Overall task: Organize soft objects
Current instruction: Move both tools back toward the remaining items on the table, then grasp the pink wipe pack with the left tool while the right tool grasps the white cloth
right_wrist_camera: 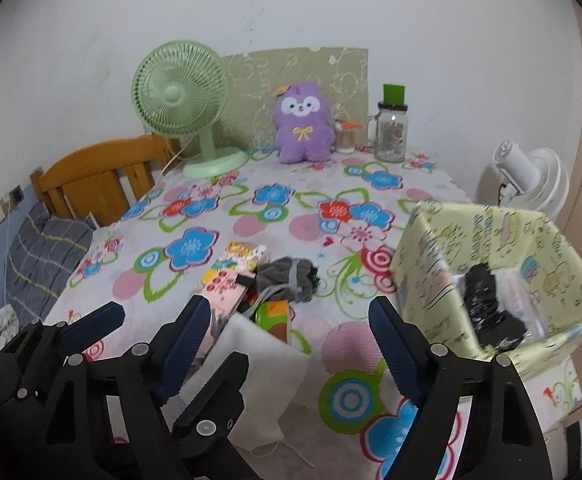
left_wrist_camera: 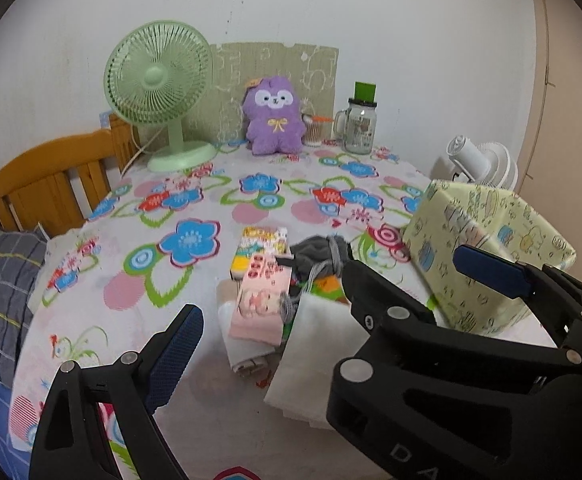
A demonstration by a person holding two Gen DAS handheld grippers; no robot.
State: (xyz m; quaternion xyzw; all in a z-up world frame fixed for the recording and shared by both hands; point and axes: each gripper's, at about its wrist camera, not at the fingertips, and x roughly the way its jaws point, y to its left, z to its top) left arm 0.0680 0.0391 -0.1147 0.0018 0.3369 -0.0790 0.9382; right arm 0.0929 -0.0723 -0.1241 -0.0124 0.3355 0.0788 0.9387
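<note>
Here, a loose heap of soft goods lies on the near middle of the flower-printed tablecloth [right_wrist_camera: 275, 200]: a flat white fabric pouch [right_wrist_camera: 259, 364] nearest the camera, a pale pink printed cloth packet [left_wrist_camera: 257, 308] beside it to the left, and a rumpled grey drawstring bag [right_wrist_camera: 287, 276] just beyond, its cord trailing over a green and orange item that is too hidden to name. To the right stands the open box wrapped in yellow-green cartoon paper [right_wrist_camera: 539, 268], with something black and crinkled already inside. The right gripper [right_wrist_camera: 287, 344] hovers over the white pouch with its blue-padded fingers spread wide and nothing between them; the left gripper [right_wrist_camera: 131, 320] sits just beside it on the left, likewise spread and empty. The likely trouble is crowding: the two tools are close enough to knock together over the heap. A pinch on the thin pouch may gather only one layer, letting it slip, or snag the grey bag's cord and drag the pile. At the far edge, a purple plush toy [right_wrist_camera: 303, 124], a mint-green desk fan [right_wrist_camera: 179, 96] and a glass mug jar [right_wrist_camera: 391, 132] stand well apart from the work.
</note>
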